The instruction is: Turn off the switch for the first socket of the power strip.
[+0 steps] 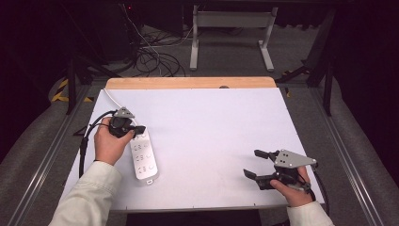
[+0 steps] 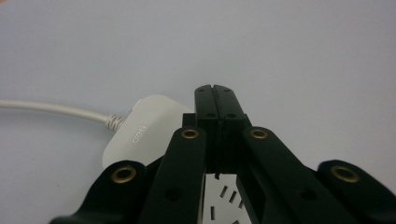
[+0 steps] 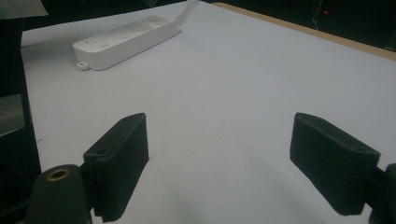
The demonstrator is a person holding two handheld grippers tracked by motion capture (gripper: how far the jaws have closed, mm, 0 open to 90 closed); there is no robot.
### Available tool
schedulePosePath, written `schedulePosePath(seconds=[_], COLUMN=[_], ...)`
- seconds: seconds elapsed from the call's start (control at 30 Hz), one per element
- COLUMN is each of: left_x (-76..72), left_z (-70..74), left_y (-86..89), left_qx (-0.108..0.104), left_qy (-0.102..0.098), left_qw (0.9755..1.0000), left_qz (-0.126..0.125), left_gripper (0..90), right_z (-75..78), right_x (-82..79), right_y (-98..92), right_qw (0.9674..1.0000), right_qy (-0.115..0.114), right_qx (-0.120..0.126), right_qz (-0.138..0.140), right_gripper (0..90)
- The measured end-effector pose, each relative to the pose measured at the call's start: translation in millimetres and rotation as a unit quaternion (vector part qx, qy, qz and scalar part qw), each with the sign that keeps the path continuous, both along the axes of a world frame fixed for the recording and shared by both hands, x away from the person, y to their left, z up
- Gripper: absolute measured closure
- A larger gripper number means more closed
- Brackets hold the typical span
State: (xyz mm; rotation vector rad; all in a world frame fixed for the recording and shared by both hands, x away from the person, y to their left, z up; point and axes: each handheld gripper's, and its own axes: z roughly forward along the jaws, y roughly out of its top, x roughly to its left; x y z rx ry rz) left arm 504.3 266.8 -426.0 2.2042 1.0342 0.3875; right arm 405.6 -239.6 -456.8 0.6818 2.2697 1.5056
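A white power strip (image 1: 144,158) lies on the left part of the white table (image 1: 211,127), its white cord (image 1: 110,97) running off toward the far left corner. My left gripper (image 1: 137,132) is over the strip's cord end. In the left gripper view, its jaws are pressed together with nothing between them, and the left gripper (image 2: 215,91) hangs just above the power strip (image 2: 144,128) beside the cord (image 2: 51,108). My right gripper (image 1: 254,164) stands open near the front right, well apart from the strip. In the right gripper view, the right gripper (image 3: 224,154) points across bare table toward the power strip (image 3: 126,39).
A wooden strip (image 1: 188,83) edges the table's far side. Beyond it are a white table frame (image 1: 230,28) and tangled cables (image 1: 150,56) on the floor. Metal rails (image 1: 42,165) run along both sides of the table.
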Motion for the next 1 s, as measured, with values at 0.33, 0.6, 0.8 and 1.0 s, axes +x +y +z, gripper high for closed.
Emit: schedulePosePath(seconds=[0.33,0.6,0.8,1.0], left_x=[3.5,6.1,7.9,8.6], left_z=[-11.0,-18.1,-20.6,-22.5], left_y=[2.4,2.1,0.7,0.2], left_qx=[0.009,0.008,0.010,0.006], left_qy=[0.018,0.023,0.023,0.021], left_qw=[0.9998,0.9996,0.9996,0.9997], left_qz=[0.007,0.011,0.012,0.012], left_gripper=[90.0,90.0,90.0,90.0], right_z=[-0.3,-0.5,-0.6,-0.9], right_x=[0.1,0.0,0.0,0.2], right_y=[0.0,0.4,0.3,0.3], right_qw=[1.0000,1.0000,1.0000,1.0000], right_qy=[0.001,0.002,0.002,0.002], right_qx=[-0.001,-0.001,-0.001,0.000], right_qz=[0.001,0.001,0.001,0.003], right_gripper=[19.6,19.5,19.5,19.4])
